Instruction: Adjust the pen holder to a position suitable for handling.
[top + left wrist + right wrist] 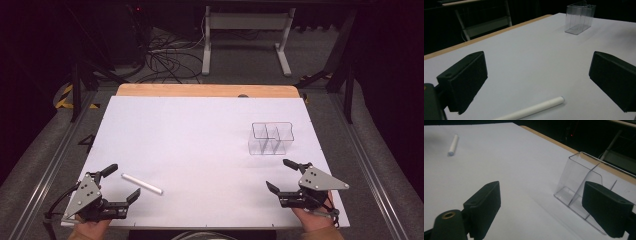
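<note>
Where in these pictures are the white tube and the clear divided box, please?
white tube (142,184): high view, middle of its length.
clear divided box (270,138): high view, on its front wall.
clear divided box (576,180): right gripper view, on its near side wall.

Premises present as a laboratory or test bay. A white work surface (200,150) rests on a wooden tabletop (205,90). Loose cables (167,60) lie on grey carpet beyond it, beside a white desk frame (245,35); dark surroundings, metal floor rails (60,145).
</note>
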`<state>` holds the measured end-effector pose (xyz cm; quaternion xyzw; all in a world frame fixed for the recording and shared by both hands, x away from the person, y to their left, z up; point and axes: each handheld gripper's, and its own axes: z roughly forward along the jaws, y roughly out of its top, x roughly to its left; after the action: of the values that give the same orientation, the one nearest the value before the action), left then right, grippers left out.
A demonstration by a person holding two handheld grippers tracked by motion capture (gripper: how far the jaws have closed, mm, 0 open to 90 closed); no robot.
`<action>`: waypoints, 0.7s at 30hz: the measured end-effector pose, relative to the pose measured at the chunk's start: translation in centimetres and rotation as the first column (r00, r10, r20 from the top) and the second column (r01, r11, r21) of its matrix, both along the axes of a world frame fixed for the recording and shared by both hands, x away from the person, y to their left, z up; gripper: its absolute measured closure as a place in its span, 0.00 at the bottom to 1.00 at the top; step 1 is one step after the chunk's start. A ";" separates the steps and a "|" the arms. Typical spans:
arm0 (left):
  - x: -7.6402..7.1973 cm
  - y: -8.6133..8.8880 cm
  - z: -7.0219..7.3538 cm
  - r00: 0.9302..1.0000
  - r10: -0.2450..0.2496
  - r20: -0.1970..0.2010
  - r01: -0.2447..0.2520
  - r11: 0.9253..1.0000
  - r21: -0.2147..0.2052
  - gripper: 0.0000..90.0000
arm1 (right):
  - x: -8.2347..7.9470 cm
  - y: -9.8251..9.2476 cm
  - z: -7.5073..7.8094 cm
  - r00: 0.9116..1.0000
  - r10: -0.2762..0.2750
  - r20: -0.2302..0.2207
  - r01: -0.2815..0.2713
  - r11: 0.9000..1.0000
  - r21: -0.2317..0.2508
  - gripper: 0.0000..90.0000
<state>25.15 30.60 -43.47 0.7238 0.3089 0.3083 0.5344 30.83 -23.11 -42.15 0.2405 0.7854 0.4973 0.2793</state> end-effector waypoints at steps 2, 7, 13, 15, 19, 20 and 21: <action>0.0 0.0 0.0 1.000 -0.003 -0.001 0.003 1.000 -0.004 0.03 | 0.1 0.0 0.1 1.000 0.002 0.000 -0.002 1.000 -0.005 0.18; 0.0 -0.1 0.0 1.000 -0.005 0.000 0.005 1.000 -0.002 0.03 | 0.9 0.3 0.9 1.000 0.010 0.004 -0.010 1.000 -0.012 0.17; 0.1 -0.1 0.0 1.000 -0.006 0.001 0.006 1.000 0.001 0.03 | 1.8 0.5 1.8 1.000 0.018 -0.004 -0.018 1.000 -0.025 0.16; 0.1 -0.1 0.0 1.000 -0.004 -0.001 0.004 1.000 0.000 0.03 | 2.0 0.6 2.2 0.999 0.024 -0.025 -0.024 0.999 -0.022 0.16; 0.2 0.0 -0.1 1.000 -0.006 -0.004 0.006 1.000 0.000 0.03 | 2.2 0.6 2.9 0.999 0.031 -0.026 -0.032 0.999 -0.035 0.16; 0.1 -0.1 -0.1 1.000 -0.003 -0.002 0.003 1.000 -0.001 0.03 | 2.2 0.6 2.9 0.999 0.032 -0.022 -0.033 0.999 -0.041 0.16; 0.1 -0.1 0.0 1.000 -0.005 -0.002 0.005 1.000 0.000 0.03 | 2.3 0.5 3.0 0.999 0.038 -0.021 -0.039 0.998 -0.057 0.17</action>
<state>25.26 30.49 -43.50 0.7251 0.3073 0.3063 0.5348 33.17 -22.57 -39.12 0.2220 0.8065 0.4775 0.2687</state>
